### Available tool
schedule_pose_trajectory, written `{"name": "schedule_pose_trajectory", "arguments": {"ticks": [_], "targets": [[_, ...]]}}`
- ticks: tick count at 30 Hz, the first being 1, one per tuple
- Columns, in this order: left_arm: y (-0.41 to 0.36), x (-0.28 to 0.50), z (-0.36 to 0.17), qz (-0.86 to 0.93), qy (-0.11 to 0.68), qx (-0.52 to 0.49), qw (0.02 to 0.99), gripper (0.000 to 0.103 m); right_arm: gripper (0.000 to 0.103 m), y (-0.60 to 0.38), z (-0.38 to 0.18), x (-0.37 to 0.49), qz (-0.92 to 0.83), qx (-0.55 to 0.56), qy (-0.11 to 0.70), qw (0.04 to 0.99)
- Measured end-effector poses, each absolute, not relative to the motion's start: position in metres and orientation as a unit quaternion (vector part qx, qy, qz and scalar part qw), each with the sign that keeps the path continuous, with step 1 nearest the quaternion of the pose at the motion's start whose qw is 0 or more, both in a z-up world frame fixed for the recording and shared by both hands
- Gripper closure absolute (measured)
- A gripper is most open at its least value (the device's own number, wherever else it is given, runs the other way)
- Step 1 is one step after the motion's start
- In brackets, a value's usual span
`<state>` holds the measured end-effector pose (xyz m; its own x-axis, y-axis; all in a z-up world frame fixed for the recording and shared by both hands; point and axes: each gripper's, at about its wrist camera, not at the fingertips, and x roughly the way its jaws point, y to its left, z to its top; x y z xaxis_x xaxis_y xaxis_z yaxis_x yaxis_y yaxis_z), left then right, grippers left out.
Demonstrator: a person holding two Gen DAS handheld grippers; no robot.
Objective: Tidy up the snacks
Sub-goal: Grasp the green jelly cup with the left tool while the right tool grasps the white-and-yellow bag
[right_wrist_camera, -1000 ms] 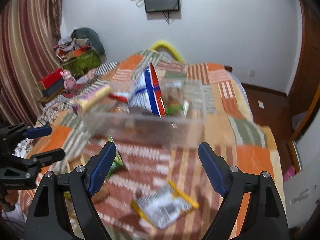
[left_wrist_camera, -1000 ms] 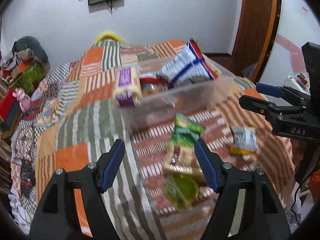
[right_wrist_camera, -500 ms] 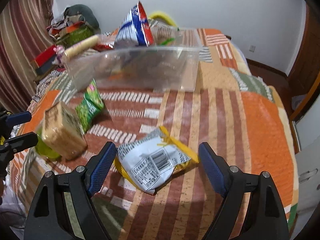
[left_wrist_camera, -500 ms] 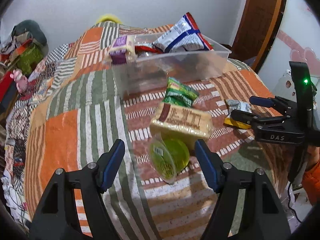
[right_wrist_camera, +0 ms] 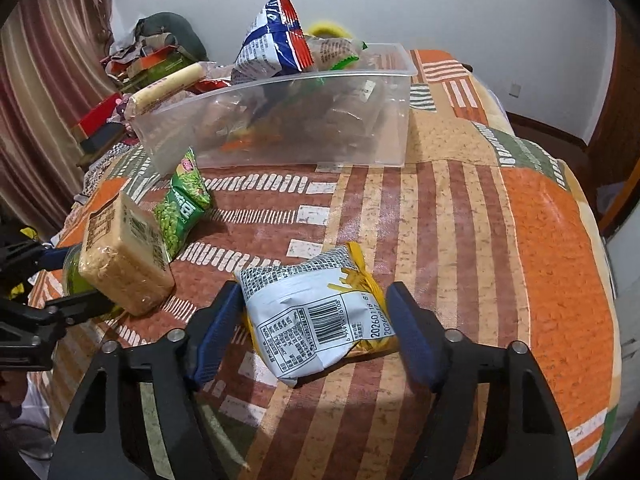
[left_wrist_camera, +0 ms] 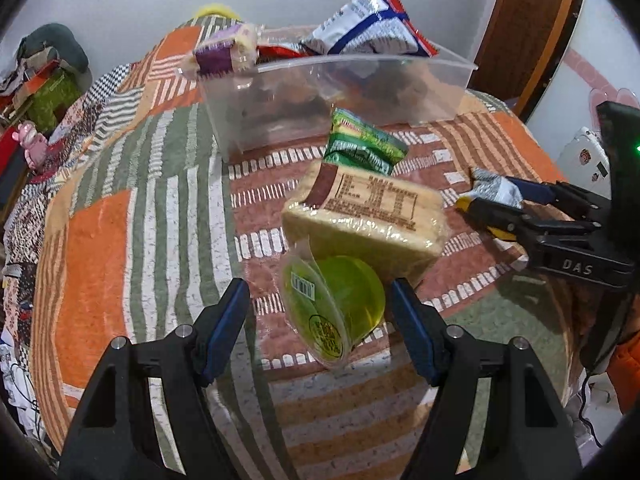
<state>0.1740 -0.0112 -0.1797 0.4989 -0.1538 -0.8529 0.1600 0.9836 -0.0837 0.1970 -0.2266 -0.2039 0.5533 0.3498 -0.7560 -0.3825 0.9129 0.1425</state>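
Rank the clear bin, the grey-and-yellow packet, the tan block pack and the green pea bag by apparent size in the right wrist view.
1. clear bin, though farthest away.
2. grey-and-yellow packet, nearest the camera, so enlarged.
3. tan block pack.
4. green pea bag.
Packet and tan pack look close; nearness leaves their order unsure.

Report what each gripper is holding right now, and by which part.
Nothing is held yet. The left gripper stands open around the green jelly cup. The right gripper is closing on the white-and-yellow snack packet across its middle, pads not clearly pressing.
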Motion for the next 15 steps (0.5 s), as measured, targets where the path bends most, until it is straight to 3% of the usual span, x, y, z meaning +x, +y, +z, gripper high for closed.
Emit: {"name": "schedule_pose_trajectory", "arguments": {"ticks": [7, 10, 12, 15], "targets": [[-0.01, 0.181, -0.192, -0.086, 0.494, -0.008, 0.865, 0.032, 0.049, -0.226, -0.201, 0.195, 0.213, -0.015, 0.416, 0.884], [-0.009, 0.182, -0.192, -0.088, 0.487, -0.014, 0.869, 0.039, 0.051, -0.227, -0.201, 0.193, 0.216, -0.011, 0.415, 0.883], [-0.008, 0.182, -0.191, -0.092, 0.485, -0.018, 0.869, 0.049, 0.051, -0.227, -0.2, 0.191, 0.218, -0.009, 0.416, 0.883], [-0.008, 0.183, -0.192, -0.087, 0.483, -0.023, 0.871, 0.049, 0.052, -0.227, -0.2, 0.19, 0.22, -0.006, 0.416, 0.882]]}}
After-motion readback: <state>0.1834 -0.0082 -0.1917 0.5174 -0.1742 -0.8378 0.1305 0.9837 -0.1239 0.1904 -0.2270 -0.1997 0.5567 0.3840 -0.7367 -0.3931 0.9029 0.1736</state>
